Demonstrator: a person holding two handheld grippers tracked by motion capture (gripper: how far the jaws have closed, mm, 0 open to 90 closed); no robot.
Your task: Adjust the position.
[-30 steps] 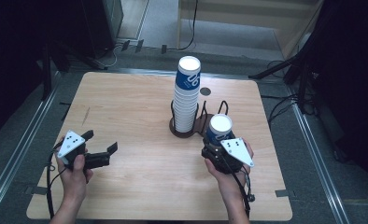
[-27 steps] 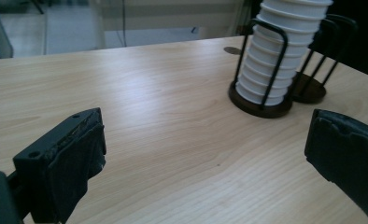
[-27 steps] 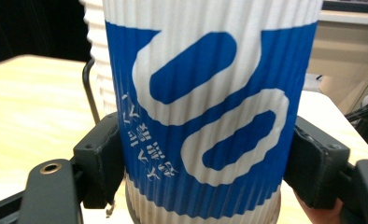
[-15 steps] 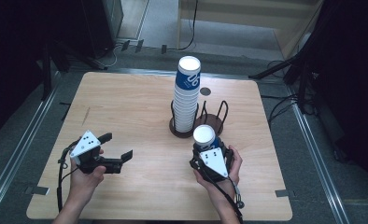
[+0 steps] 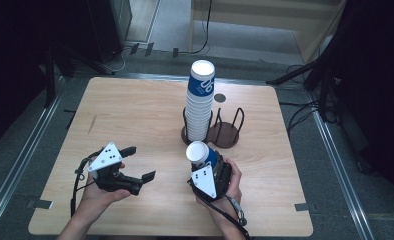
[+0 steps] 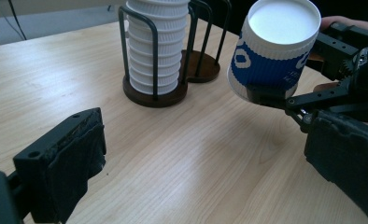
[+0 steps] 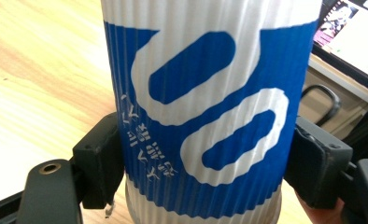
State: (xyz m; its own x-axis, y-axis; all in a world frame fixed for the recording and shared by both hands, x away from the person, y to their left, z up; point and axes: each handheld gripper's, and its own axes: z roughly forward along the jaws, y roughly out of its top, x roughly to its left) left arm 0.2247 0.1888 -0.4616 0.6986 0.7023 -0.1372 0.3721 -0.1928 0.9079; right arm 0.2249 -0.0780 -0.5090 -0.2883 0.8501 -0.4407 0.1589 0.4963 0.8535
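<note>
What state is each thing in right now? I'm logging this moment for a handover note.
Paper cup: upside down, tilted, clamped at its sides, off the table.
Right gripper: shut on the paper cup.
Left gripper: open, holds nothing.
Stack of cups: upright, upside down, in the left ring of the holder.
Holder: standing on the table, its right ring free.
</note>
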